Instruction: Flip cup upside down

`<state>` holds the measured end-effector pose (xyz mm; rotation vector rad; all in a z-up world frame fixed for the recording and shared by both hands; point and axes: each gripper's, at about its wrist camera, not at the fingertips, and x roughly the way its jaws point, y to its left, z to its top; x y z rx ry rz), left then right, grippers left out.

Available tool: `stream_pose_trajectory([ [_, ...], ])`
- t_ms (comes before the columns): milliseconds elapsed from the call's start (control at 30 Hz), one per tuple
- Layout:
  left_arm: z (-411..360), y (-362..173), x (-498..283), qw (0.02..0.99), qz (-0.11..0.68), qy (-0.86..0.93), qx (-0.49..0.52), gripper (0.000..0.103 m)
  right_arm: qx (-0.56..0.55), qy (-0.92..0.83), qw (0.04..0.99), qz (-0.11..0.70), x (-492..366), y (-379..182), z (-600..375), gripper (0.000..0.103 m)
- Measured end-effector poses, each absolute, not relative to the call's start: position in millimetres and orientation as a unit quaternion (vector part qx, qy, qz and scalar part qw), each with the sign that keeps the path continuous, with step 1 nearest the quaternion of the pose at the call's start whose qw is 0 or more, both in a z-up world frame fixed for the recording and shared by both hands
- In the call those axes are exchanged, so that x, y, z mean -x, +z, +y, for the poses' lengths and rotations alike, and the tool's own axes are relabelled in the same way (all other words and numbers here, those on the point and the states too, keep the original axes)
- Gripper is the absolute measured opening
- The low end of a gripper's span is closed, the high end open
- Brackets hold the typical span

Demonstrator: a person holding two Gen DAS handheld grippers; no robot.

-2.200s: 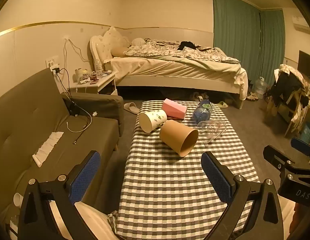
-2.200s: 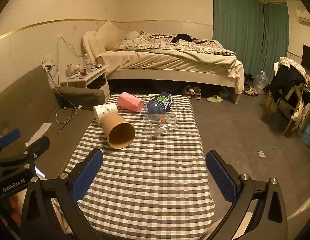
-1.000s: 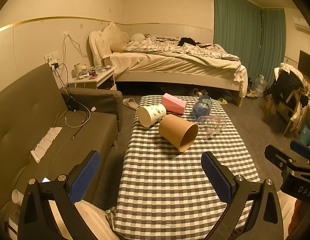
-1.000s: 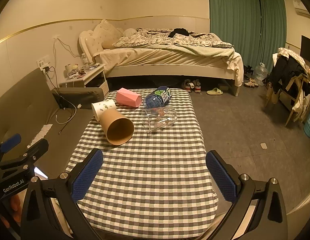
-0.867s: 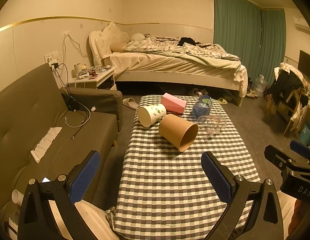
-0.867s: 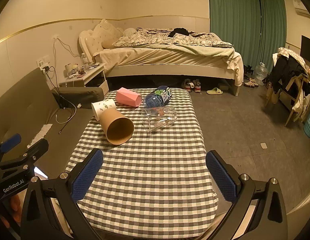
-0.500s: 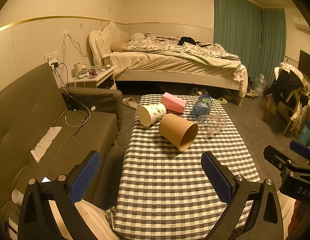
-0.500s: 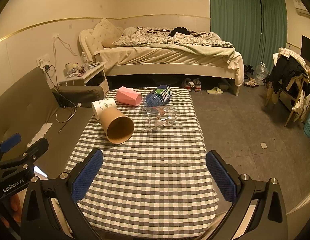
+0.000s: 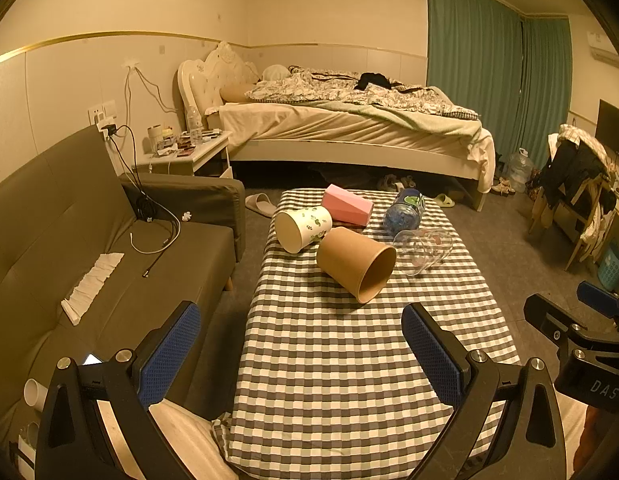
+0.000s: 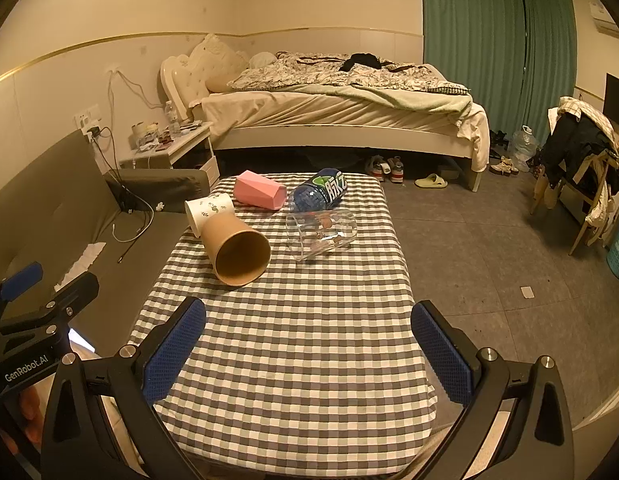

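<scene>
Several cups lie on their sides on the checked table (image 9: 349, 360): a brown paper cup (image 9: 355, 262) (image 10: 235, 250) with its mouth toward me, a white leaf-print cup (image 9: 303, 228) (image 10: 209, 210), a pink faceted cup (image 9: 347, 210) (image 10: 259, 195) and a clear glass cup (image 9: 423, 246) (image 10: 321, 232). My left gripper (image 9: 299, 354) is open and empty over the near left of the table. My right gripper (image 10: 309, 354) is open and empty over the near table, well short of the cups.
A blue water bottle (image 9: 403, 214) (image 10: 319, 194) lies beside the glass cup. A grey sofa (image 9: 89, 240) runs along the table's left. A bed (image 9: 349, 128) stands beyond, a chair with clothes (image 10: 581, 168) at the right.
Both views have shifted slightly; the cups sit a touch farther away and higher in view. Nothing on the table has moved and both grippers stay open.
</scene>
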<state>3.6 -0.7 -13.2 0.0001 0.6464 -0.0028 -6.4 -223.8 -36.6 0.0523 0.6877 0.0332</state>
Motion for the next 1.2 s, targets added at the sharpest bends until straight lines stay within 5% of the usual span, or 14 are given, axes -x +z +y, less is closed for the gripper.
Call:
stream_pose_trajectory([
  [1200,-4,-33,-35,0.936,0.353,0.010,0.007,0.103,0.006,0.034,0.938,0.344,-24,-39,-230,0.103],
])
